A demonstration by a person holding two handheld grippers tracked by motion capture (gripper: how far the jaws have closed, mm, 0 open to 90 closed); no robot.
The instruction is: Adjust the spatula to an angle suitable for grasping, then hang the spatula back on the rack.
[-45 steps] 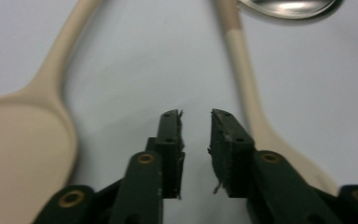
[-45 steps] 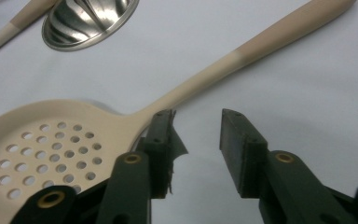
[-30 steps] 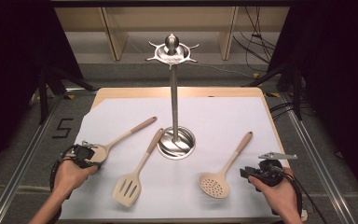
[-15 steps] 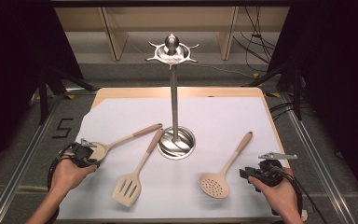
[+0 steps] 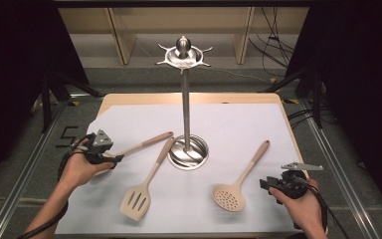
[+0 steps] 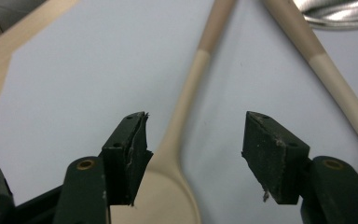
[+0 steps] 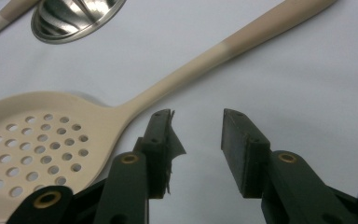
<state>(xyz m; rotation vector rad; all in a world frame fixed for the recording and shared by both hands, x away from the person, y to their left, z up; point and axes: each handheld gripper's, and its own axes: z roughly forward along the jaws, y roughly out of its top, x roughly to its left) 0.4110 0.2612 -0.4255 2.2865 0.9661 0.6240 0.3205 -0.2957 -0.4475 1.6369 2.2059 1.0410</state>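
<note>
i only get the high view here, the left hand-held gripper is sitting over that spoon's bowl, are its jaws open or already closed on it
Observer: Open. In the left gripper view the left hand-held gripper has a wide gap, with the spoon lying in it, its neck near the left jaw.
Operator: is the spoon gripped at all
Observer: No; the right jaw stands well clear of the spoon.
Operator: and the right one, is it on the skimmer
Observer: No. The right hand-held gripper is open beside the skimmer, whose handle passes just ahead of the jaw tips, with nothing between them.
</note>
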